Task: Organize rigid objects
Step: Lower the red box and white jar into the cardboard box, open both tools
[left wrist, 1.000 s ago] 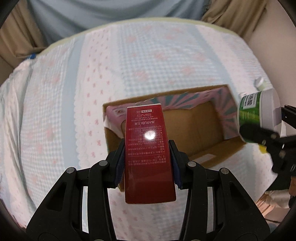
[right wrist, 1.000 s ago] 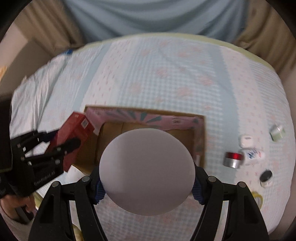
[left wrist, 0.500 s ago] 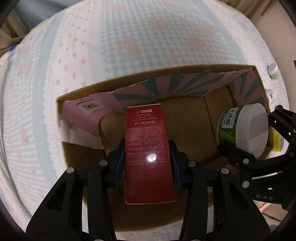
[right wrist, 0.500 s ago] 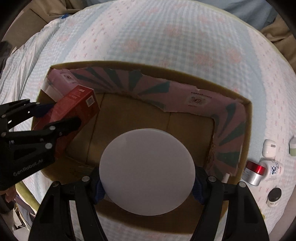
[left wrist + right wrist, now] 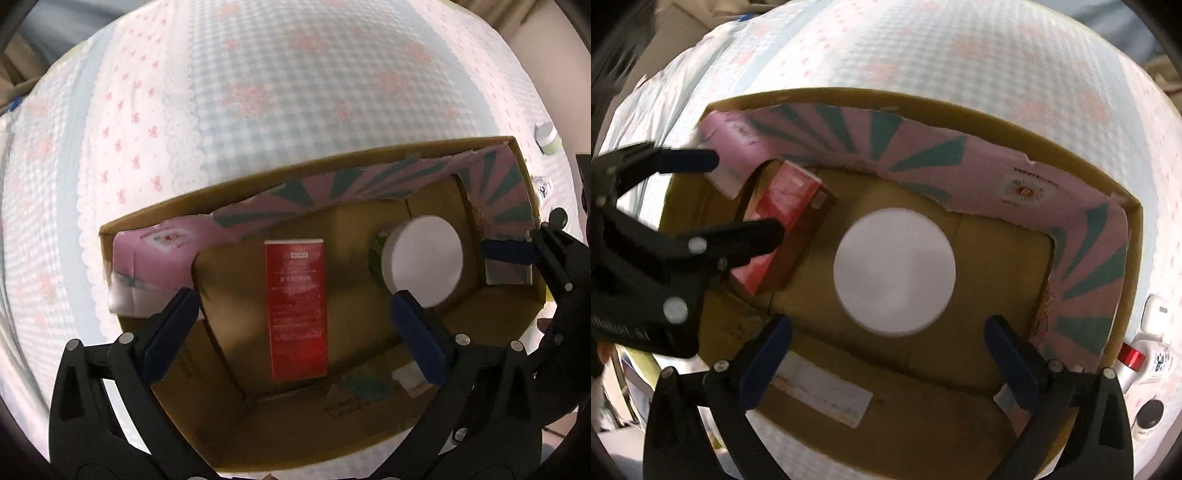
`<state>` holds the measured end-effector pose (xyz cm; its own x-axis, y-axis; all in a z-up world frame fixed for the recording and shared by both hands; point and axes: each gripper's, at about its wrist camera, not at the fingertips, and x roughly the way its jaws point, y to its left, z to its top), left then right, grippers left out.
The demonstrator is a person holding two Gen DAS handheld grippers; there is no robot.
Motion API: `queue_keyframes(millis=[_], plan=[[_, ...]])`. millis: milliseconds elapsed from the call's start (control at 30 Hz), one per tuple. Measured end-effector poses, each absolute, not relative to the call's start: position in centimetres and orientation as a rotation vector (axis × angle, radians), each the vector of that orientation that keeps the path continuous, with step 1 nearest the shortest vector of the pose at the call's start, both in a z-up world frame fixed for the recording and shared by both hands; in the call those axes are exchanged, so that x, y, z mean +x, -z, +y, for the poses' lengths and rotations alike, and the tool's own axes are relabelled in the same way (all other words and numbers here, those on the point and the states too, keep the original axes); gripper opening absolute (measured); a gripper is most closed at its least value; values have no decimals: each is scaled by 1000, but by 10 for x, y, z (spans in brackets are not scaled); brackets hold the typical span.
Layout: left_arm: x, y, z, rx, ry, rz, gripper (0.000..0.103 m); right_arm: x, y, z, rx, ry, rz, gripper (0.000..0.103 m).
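An open cardboard box (image 5: 332,166) with pink and teal inner flaps sits on the bed; it also shows in the right wrist view (image 5: 916,99). A red carton (image 5: 297,306) lies flat on the box floor, left of centre, also in the right wrist view (image 5: 783,225). A white-lidded jar (image 5: 423,264) with a green label sits in the box to the carton's right, seen lid-up in the right wrist view (image 5: 894,271). My left gripper (image 5: 295,332) is open above the carton. My right gripper (image 5: 888,352) is open above the jar.
Small items lie on the checked bedspread right of the box: a red-banded silver tin (image 5: 1128,363), a white case (image 5: 1154,312), a dark round pot (image 5: 1150,413), a small white tube (image 5: 1161,360). A pale green jar (image 5: 546,134) sits beyond the box corner.
Both grippers opened. The red carton dropped from my left gripper and the jar from my right gripper; both now rest on the box floor.
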<state>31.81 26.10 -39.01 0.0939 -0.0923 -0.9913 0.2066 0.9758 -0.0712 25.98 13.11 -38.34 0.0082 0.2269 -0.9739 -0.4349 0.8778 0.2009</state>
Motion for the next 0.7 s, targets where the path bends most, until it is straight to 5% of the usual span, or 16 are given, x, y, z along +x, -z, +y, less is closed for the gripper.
queue_keyframes(millis=[333, 700], plan=[[301, 373, 264, 99, 190, 1430, 103, 238, 358, 119, -176, -477, 1422, 103], [260, 290, 277, 90, 130, 1301, 103, 209, 286, 122, -193, -423, 1327, 103]])
